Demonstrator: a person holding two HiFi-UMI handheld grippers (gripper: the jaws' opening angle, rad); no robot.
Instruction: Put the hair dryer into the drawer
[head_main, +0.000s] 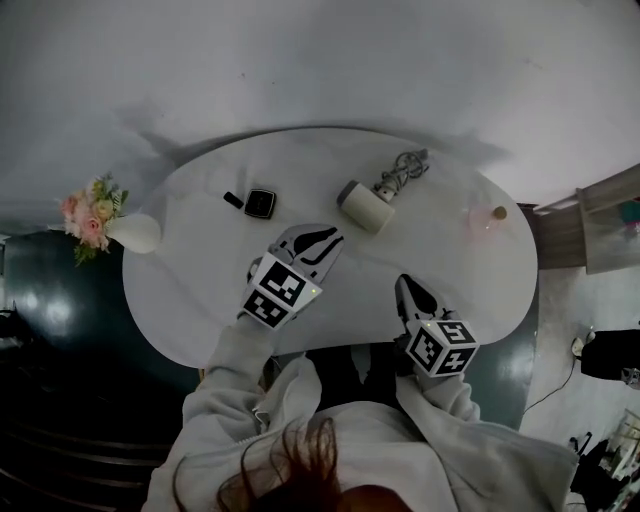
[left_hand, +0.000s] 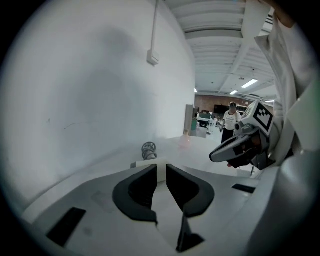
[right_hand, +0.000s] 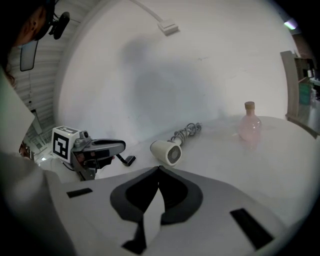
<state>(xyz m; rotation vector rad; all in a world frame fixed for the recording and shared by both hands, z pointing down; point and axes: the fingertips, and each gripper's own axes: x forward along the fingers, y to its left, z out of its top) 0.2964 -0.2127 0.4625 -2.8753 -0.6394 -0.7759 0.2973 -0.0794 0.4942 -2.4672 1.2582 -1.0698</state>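
Note:
The white hair dryer (head_main: 364, 207) lies on the white oval table (head_main: 200, 310) at the back middle. Its coiled grey cord (head_main: 402, 174) trails behind it. My left gripper (head_main: 316, 241) is shut and empty, just in front and left of the dryer. In the left gripper view the dryer's body (left_hand: 146, 163) and cord (left_hand: 148, 149) peek over the closed jaws of my left gripper (left_hand: 161, 168). My right gripper (head_main: 409, 290) is shut and empty near the table's front edge. Its own view shows the dryer (right_hand: 167, 151) ahead of the shut right gripper (right_hand: 159, 170). No drawer is in view.
A pink bottle (head_main: 489, 218) stands at the table's right. A small black square item (head_main: 260, 203) and a black stick (head_main: 232, 199) lie at the back left. A white vase of flowers (head_main: 128, 232) sits at the left edge. A wooden shelf (head_main: 590, 225) stands right.

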